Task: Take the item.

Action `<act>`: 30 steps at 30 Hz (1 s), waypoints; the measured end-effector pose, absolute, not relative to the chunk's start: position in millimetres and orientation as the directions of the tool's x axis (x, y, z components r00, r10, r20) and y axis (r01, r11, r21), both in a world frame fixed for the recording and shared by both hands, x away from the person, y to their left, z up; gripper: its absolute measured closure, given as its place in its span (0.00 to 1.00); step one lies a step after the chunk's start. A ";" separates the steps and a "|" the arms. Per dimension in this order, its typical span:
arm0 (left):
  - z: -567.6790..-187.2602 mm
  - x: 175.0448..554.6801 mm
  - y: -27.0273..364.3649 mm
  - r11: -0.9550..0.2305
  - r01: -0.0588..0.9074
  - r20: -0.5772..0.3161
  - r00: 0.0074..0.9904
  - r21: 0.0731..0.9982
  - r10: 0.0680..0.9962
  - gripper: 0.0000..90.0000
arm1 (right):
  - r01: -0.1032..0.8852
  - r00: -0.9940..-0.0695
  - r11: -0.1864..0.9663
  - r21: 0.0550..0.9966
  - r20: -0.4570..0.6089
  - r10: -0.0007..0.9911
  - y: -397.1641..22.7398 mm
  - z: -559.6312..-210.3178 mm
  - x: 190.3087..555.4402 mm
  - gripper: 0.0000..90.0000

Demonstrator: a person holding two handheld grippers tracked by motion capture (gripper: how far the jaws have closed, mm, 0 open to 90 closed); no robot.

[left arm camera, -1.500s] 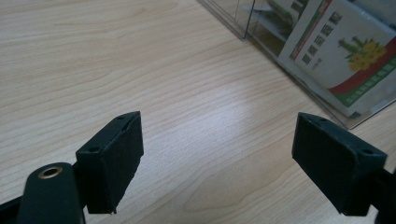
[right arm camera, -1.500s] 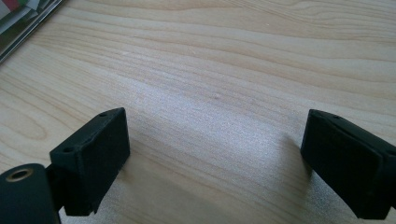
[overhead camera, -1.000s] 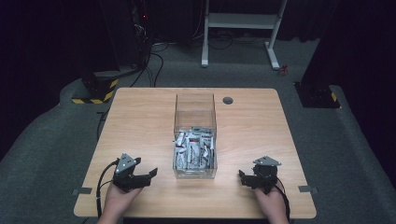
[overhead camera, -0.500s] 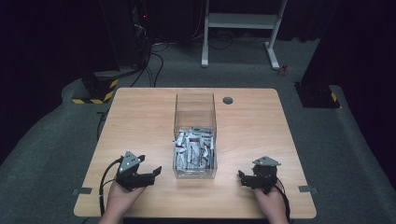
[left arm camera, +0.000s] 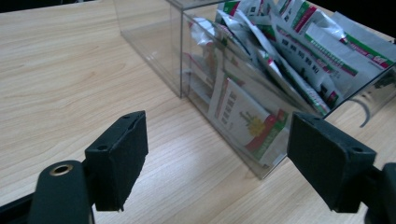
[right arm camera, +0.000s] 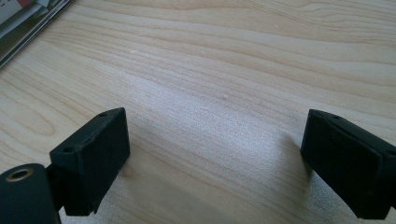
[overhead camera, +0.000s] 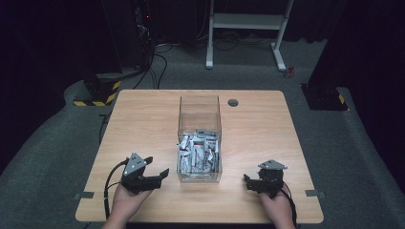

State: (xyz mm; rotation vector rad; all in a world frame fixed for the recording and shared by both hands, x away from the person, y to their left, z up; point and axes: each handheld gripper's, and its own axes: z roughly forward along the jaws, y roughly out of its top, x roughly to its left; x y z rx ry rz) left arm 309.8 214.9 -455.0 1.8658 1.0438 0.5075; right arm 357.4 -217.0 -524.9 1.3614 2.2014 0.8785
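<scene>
Foil sachets (left arm camera: 299,51) in clear box (overhead camera: 199,143): light, slippery, crinkly; pinch an edge. Both tongs, L (overhead camera: 160,175) & R (overhead camera: 248,183), open, beside box.

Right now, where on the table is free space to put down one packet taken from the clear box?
Bare wood lies left of the clear box, between it and the table edge, and equally on its right. The far strip holds one small dark round spot. The near edge is crowded: left gripper and right gripper flank the box there.
</scene>
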 end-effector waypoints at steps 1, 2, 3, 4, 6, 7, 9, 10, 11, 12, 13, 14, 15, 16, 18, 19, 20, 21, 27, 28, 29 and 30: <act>-453.8 309.7 213.7 -0.229 0.450 -0.073 0.559 0.863 0.826 0.24 | 0.642 -0.443 0.326 0.693 -0.012 0.897 -216.9 -524.8 357.3 0.09; -452.7 309.7 212.4 -0.227 0.448 -0.074 0.562 0.864 0.824 0.24 | 0.642 -0.443 0.326 0.694 -0.011 0.896 -216.8 -524.9 357.3 0.09; -451.5 309.7 211.3 -0.228 0.447 -0.075 0.564 0.865 0.822 0.24 | 0.639 -0.447 0.330 0.694 -0.014 0.895 -217.0 -524.9 357.5 0.09; -450.6 310.0 210.6 -0.229 0.445 -0.075 0.568 0.866 0.820 0.24 | 0.640 -0.447 0.330 0.694 -0.014 0.895 -217.0 -524.9 357.5 0.09; -448.4 310.4 207.8 -0.235 0.440 -0.071 0.575 0.867 0.815 0.25 | 0.640 -0.446 0.329 0.694 -0.013 0.895 -216.9 -524.9 357.4 0.09; -447.5 310.6 206.4 -0.235 0.439 -0.072 0.578 0.867 0.813 0.25 | 0.640 -0.447 0.330 0.694 -0.014 0.895 -217.0 -524.9 357.5 0.09; -445.8 311.2 203.5 -0.241 0.434 -0.067 0.583 0.868 0.809 0.25 | 0.640 -0.446 0.329 0.694 -0.013 0.895 -216.9 -524.9 357.4 0.09; -445.0 311.3 202.0 -0.242 0.433 -0.068 0.586 0.868 0.807 0.25 | 0.640 -0.446 0.329 0.694 -0.013 0.895 -216.9 -524.9 357.4 0.09; -444.2 311.7 200.8 -0.245 0.430 -0.065 0.590 0.869 0.804 0.25 | 0.639 -0.447 0.330 0.694 -0.014 0.894 -217.0 -524.9 357.5 0.09; -443.4 311.8 199.6 -0.244 0.430 -0.068 0.593 0.869 0.802 0.26 | 0.639 -0.447 0.331 0.694 -0.015 0.894 -217.0 -524.9 357.5 0.09; -442.6 312.2 198.7 -0.246 0.426 -0.065 0.596 0.870 0.800 0.26 | 0.639 -0.447 0.330 0.694 -0.014 0.895 -217.0 -524.9 357.5 0.09; -442.0 312.4 197.3 -0.245 0.427 -0.069 0.599 0.871 0.798 0.26 | 0.639 -0.447 0.330 0.694 -0.014 0.894 -217.0 -524.9 357.5 0.09; -441.2 312.5 196.1 -0.246 0.426 -0.069 0.601 0.870 0.796 0.26 | 0.640 -0.446 0.329 0.694 -0.013 0.895 -216.9 -524.9 357.4 0.09; -440.4 312.6 194.8 -0.244 0.424 -0.072 0.604 0.872 0.794 0.26 | 0.640 -0.447 0.330 0.694 -0.014 0.895 -217.0 -524.9 357.4 0.09; -439.8 312.4 193.3 -0.238 0.424 -0.077 0.605 0.874 0.793 0.27 | 0.640 -0.446 0.329 0.694 -0.013 0.895 -216.9 -524.9 357.4 0.09; -438.1 312.6 191.0 -0.244 0.418 -0.071 0.610 0.875 0.789 0.27 | 0.639 -0.447 0.331 0.694 -0.014 0.894 -217.0 -524.9 357.5 0.09; -437.3 312.7 189.9 -0.245 0.417 -0.071 0.613 0.875 0.787 0.27 | 0.640 -0.446 0.330 0.694 -0.013 0.895 -216.9 -524.9 357.4 0.09; -436.8 312.9 188.5 -0.245 0.418 -0.073 0.614 0.875 0.786 0.27 | 0.639 -0.447 0.331 0.694 -0.014 0.894 -217.0 -524.9 357.4 0.09; -432.5 313.8 180.9 -0.264 0.409 -0.059 0.629 0.874 0.775 0.28 | 0.638 -0.449 0.332 0.694 -0.015 0.893 -216.8 -524.9 357.2 0.09; -431.8 313.8 179.6 -0.265 0.407 -0.058 0.631 0.874 0.774 0.28 | 0.639 -0.449 0.332 0.694 -0.014 0.894 -216.8 -524.9 357.1 0.09; -431.0 313.8 178.5 -0.266 0.406 -0.059 0.633 0.874 0.772 0.28 | 0.640 -0.447 0.330 0.694 -0.013 0.894 -216.7 -524.8 357.1 0.09; -431.0 313.8 178.5 -0.266 0.406 -0.059 0.633 0.874 0.772 0.28 | 0.640 -0.447 0.330 0.694 -0.013 0.894 -216.7 -524.8 357.1 0.09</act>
